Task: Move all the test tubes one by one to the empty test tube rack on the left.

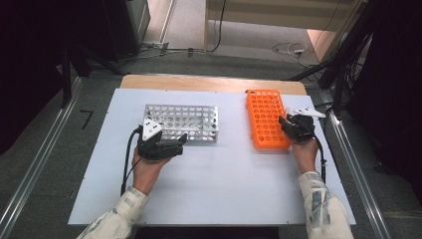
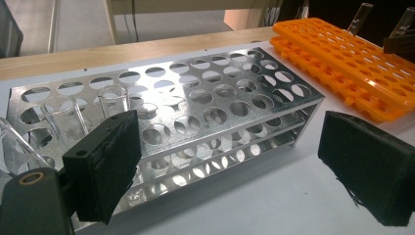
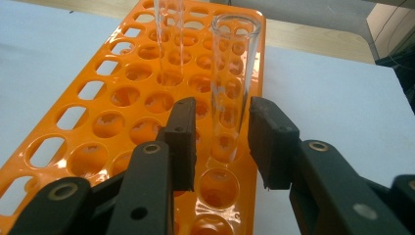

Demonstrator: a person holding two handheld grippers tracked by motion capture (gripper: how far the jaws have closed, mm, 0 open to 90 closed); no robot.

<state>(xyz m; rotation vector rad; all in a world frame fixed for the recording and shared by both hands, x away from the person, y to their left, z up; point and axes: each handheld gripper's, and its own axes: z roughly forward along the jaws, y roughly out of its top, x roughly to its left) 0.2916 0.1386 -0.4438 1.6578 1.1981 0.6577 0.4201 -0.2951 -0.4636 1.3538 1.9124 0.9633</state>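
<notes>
An orange tube rack lies at the right of the white board. A clear glass tube stands upright in one of its holes, and a second tube stands farther back. My right gripper sits at the rack's right edge with its jaws on either side of the nearer tube, with a narrow gap at the left pad. A silver metal rack holds a few glass tubes at one end. My left gripper rests open just in front of it, with nothing between its pads.
Both racks sit on a white board laid over a wooden table whose far edge shows. Metal rails run along both sides on the floor. Cables lie on the floor beyond the table.
</notes>
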